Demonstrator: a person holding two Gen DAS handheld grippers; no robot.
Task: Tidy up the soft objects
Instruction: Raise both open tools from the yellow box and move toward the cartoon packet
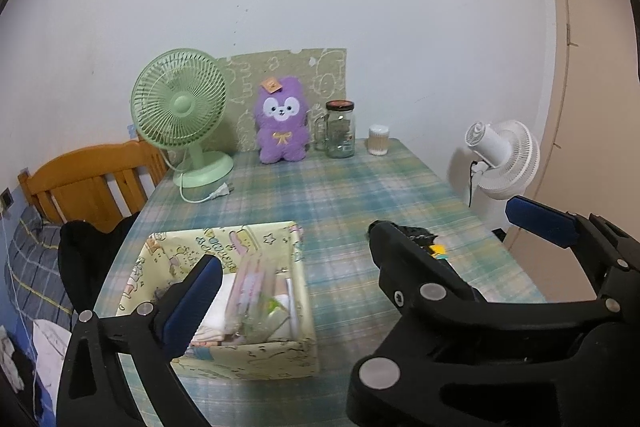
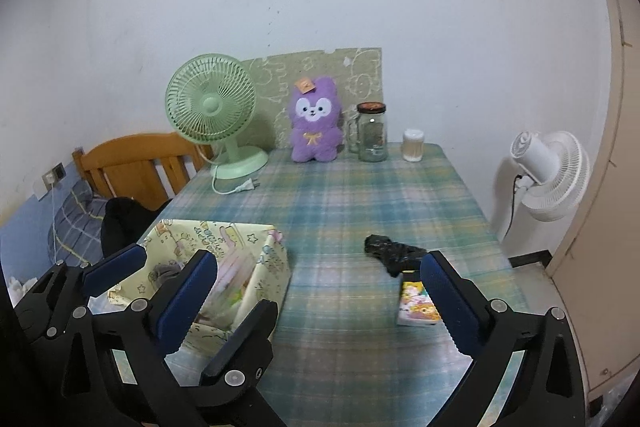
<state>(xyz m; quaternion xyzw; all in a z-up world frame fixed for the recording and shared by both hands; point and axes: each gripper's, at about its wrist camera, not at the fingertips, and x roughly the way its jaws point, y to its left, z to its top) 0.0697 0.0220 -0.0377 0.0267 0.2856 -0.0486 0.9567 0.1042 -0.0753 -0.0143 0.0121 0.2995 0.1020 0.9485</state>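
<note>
A cartoon-print fabric box (image 1: 248, 351) stands at the table's near left and holds folded cloths and a pink striped packet. A crumpled black soft item (image 2: 394, 255) lies on the plaid cloth at the right, with a small cartoon-print packet (image 2: 418, 305) just in front of it. A purple plush (image 1: 282, 125) sits upright at the back. My left gripper (image 1: 320, 257) is open above the box's right side. My right gripper (image 2: 318, 255) is open beside it, short of the black item. Their inner fingers cross. The right gripper's black finger (image 1: 404, 267) hides my left gripper's right finger. Neither holds anything.
At the back stand a green desk fan (image 1: 180, 107) with its loose plug, a glass jar (image 1: 340, 129) and a cotton-swab tub (image 1: 378, 140). A white fan (image 2: 548, 175) stands off the table's right edge. A wooden headboard (image 1: 92, 179) and a black garment (image 1: 88, 263) border the left.
</note>
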